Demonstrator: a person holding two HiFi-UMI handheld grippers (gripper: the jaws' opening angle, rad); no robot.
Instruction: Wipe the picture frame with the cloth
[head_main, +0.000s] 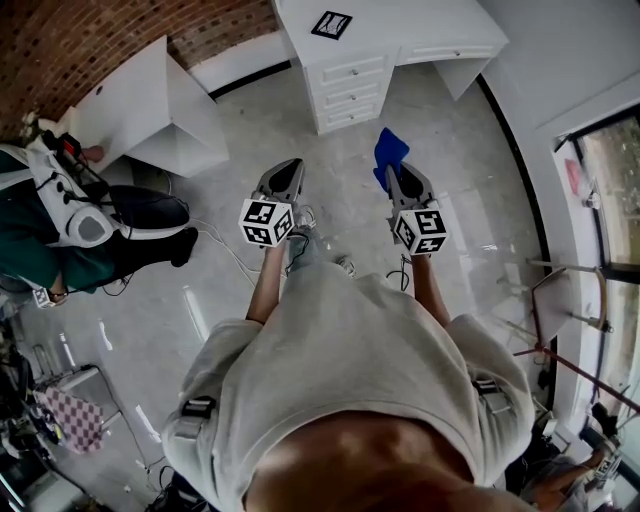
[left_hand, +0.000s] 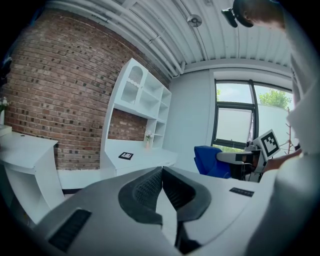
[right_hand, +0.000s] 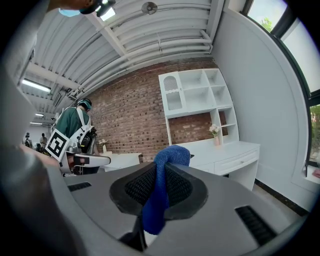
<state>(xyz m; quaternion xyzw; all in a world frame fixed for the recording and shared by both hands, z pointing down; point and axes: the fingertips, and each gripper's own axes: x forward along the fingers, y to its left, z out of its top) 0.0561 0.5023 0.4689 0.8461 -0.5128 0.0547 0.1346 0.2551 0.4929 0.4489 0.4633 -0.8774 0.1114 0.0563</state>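
A crumpled blue cloth (right_hand: 161, 186) is clamped in the right gripper (right_hand: 163, 169); the left gripper's (left_hand: 162, 171) jaws are pressed together on nothing.

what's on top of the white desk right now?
A picture frame lies flat on the desk, with a small flower vase farther back. In the right gripper view the cloth hides most of the frame.

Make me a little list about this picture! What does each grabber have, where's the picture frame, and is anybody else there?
left gripper: jaws together, nothing in them
right gripper: jaws shut on the blue cloth
picture frame: lying on the white desk, ahead of both grippers
wiping: not begun; the cloth is away from the frame
other person: in green, off to the left
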